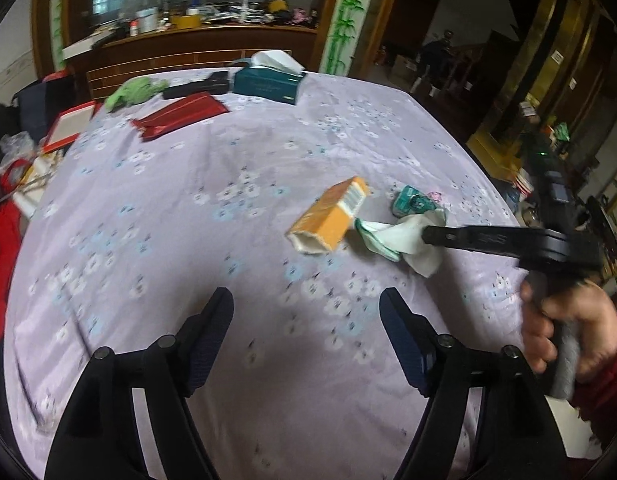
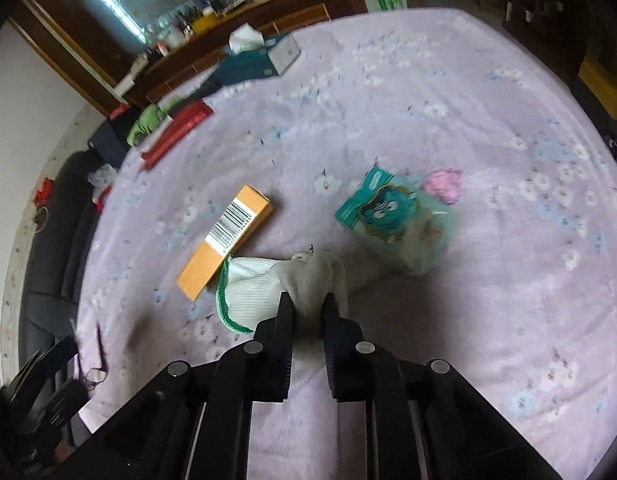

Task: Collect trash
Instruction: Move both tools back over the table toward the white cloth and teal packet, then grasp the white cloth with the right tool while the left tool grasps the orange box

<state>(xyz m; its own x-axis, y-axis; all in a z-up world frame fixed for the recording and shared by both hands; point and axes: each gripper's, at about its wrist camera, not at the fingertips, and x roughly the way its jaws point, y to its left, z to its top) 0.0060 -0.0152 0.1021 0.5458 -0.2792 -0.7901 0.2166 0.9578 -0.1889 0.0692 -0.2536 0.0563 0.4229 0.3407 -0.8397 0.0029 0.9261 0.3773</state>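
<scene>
Pinching a crumpled white cloth with a green crocheted edge [image 2: 264, 288], the right tongs [image 2: 307, 300] hold it over the floral lilac cloth that covers the surface [image 2: 488, 280], their two black fingers pressed against the bunched fabric. In the left wrist view the same cloth [image 1: 404, 242] hangs from the tip of the right tongs [image 1: 426, 235], which reach in from 3 o'clock, gripped by a hand [image 1: 568, 332] in a red sleeve. The left tongs [image 1: 306, 300] stand spread wide and empty at 6 o'clock, above bare tablecloth. Just beyond the cloth, at its 10 o'clock, lies an orange carton [image 2: 224, 240] on its side, barcode up, one end open. At 1 o'clock from the cloth sits a teal printed wrapper [image 2: 388, 208], with a small pink crumpled scrap [image 2: 444, 184] just beside it. Farther back, toward 11 o'clock, a red flat case [image 2: 176, 132], a green rag [image 2: 148, 124] and a teal tissue box [image 2: 260, 60] with a white tissue poking out rest near the far edge. Behind them a cluttered wooden sideboard [image 2: 268, 12] runs along the wall.
</scene>
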